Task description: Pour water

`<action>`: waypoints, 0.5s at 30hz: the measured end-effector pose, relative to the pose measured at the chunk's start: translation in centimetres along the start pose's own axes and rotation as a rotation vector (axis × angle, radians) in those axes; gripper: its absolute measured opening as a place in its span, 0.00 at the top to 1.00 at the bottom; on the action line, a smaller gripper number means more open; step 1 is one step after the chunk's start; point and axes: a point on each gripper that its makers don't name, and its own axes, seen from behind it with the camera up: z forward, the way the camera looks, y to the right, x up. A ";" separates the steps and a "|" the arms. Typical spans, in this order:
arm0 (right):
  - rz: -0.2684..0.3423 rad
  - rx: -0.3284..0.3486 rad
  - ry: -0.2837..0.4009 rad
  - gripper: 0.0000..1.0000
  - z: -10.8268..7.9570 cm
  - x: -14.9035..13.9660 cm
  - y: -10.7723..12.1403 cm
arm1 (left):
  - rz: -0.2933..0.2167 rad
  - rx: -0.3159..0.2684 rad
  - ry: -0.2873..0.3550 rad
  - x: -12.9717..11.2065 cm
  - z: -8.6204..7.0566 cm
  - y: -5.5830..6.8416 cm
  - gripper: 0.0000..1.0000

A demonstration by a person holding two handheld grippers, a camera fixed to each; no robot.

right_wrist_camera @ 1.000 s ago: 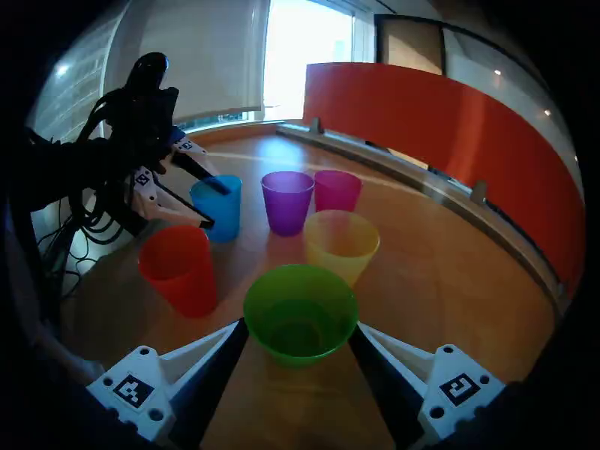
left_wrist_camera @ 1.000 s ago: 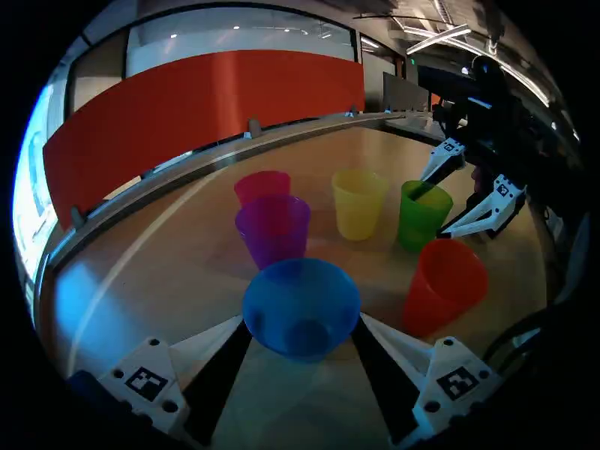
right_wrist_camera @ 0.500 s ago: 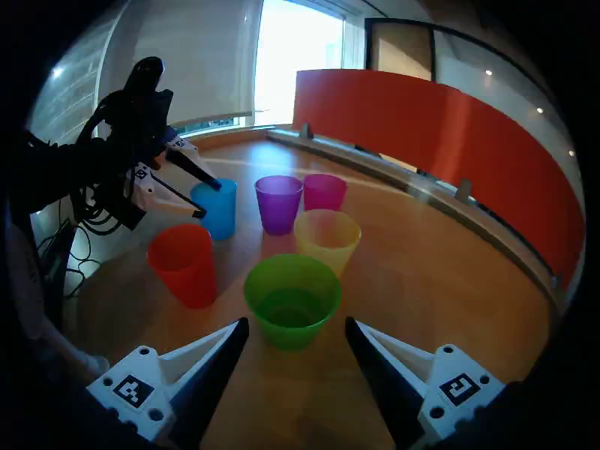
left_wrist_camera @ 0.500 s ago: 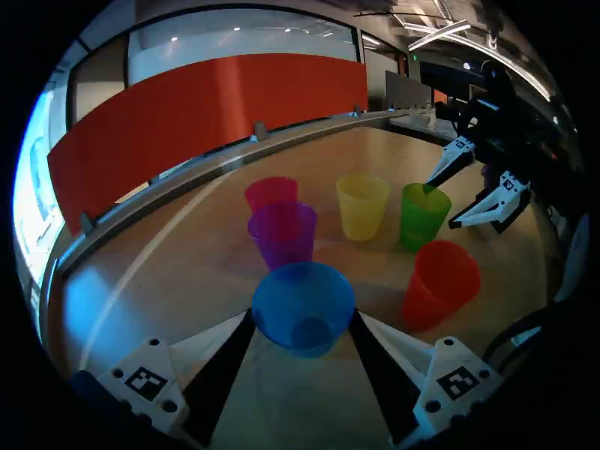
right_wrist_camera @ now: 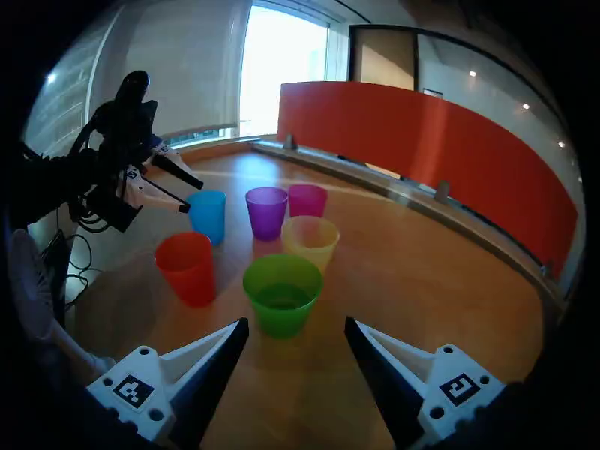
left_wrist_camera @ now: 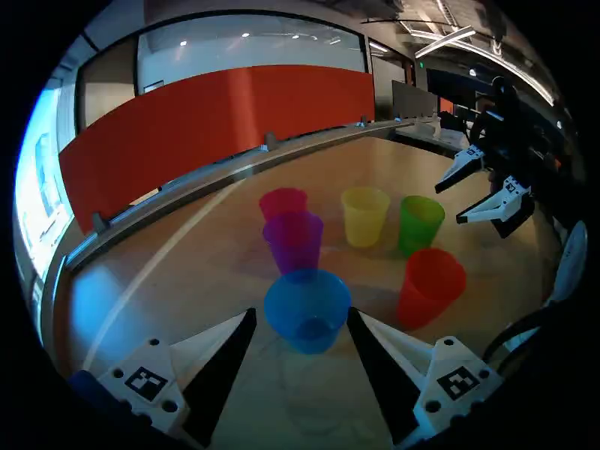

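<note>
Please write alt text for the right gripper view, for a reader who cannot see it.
Six plastic cups stand on a wooden table, the green cup nearest, before the right gripper's open jaws. The left gripper, open, is beside the blue cup.

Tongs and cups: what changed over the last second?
The left tongs backed off the blue cup and the right tongs off the green cup; both are open, and each cup stands free on the table ahead of them. No cup moved: the red cup, yellow cup, purple cup and pink cup stand as before.
</note>
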 end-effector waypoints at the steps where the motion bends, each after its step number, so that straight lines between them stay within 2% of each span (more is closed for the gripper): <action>1: 0.001 -0.003 0.002 0.01 -0.2 0.0 0.0 | 0.002 0.001 0.001 0.0 0.0 0.0 0.10; 9: 0.015 -0.028 0.026 0.00 -1.4 0.8 0.4 | -0.013 0.007 0.022 0.7 -1.0 -0.2 0.10; 12: 0.017 -0.039 0.047 0.01 -1.8 1.5 0.4 | -0.033 0.018 0.049 1.6 -1.8 -0.5 0.10; 15: 0.023 -0.057 0.078 0.01 -2.2 2.6 0.5 | -0.054 0.051 0.097 2.8 -2.9 -1.5 0.10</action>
